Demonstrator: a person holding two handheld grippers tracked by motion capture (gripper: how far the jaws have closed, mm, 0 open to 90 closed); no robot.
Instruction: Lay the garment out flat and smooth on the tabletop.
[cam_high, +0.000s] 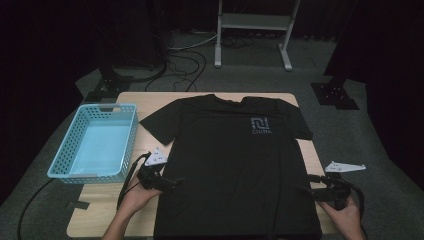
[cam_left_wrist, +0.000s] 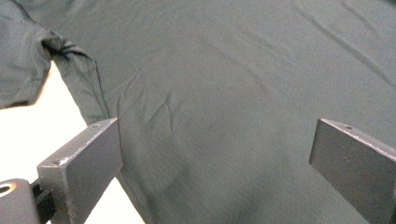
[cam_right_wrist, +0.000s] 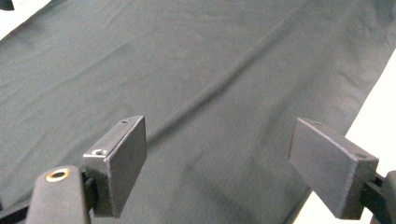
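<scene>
A black T-shirt (cam_high: 235, 160) with a small pale chest logo (cam_high: 260, 125) lies flat, front up, across the wooden table (cam_high: 100, 200). My left gripper (cam_high: 167, 183) sits at the shirt's left side edge near the hem, jaws open, nothing between them. The left gripper view has dark fabric (cam_left_wrist: 224, 93) spread between its jaws, with a sleeve (cam_left_wrist: 23, 60) at upper left. My right gripper (cam_high: 312, 190) rests at the shirt's right side edge, open too. In the right gripper view the cloth (cam_right_wrist: 187, 84) runs under both jaws, with bare table at the right.
A light blue plastic basket (cam_high: 95, 142) stands empty on the table's left part. Cables trail over the grey floor behind the table, and a white metal stand (cam_high: 252, 30) rises at the back. Dark equipment bases sit at both far corners.
</scene>
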